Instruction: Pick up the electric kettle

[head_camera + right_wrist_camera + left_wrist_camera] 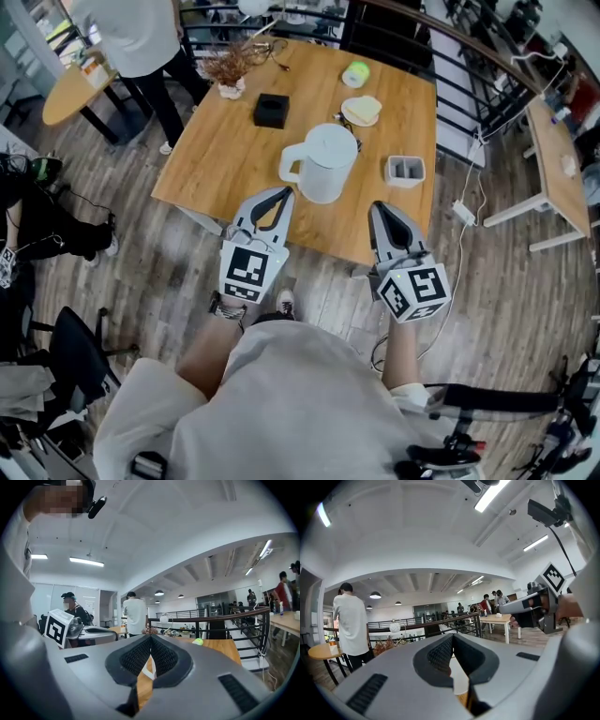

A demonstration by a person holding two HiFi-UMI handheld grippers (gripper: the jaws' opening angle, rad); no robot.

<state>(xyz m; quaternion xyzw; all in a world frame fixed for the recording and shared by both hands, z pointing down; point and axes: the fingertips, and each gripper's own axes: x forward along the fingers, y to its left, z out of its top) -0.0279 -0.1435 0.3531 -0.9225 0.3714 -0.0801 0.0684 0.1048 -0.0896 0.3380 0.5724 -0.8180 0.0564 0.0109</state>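
The wooden desk point(216, 159) lay bare at the kettle's 9 o'clock. The white electric kettle point(323, 164) stood upright near the desk's 6 o'clock edge, handle toward 9 o'clock. The left hand-held gripper point(284, 191) and right hand-held gripper point(377, 204), both fully closed and empty, sat at its 7 and 5 o'clock.

Wooden table point(220, 155) with white kettle point(323, 164), black box point(271, 111)
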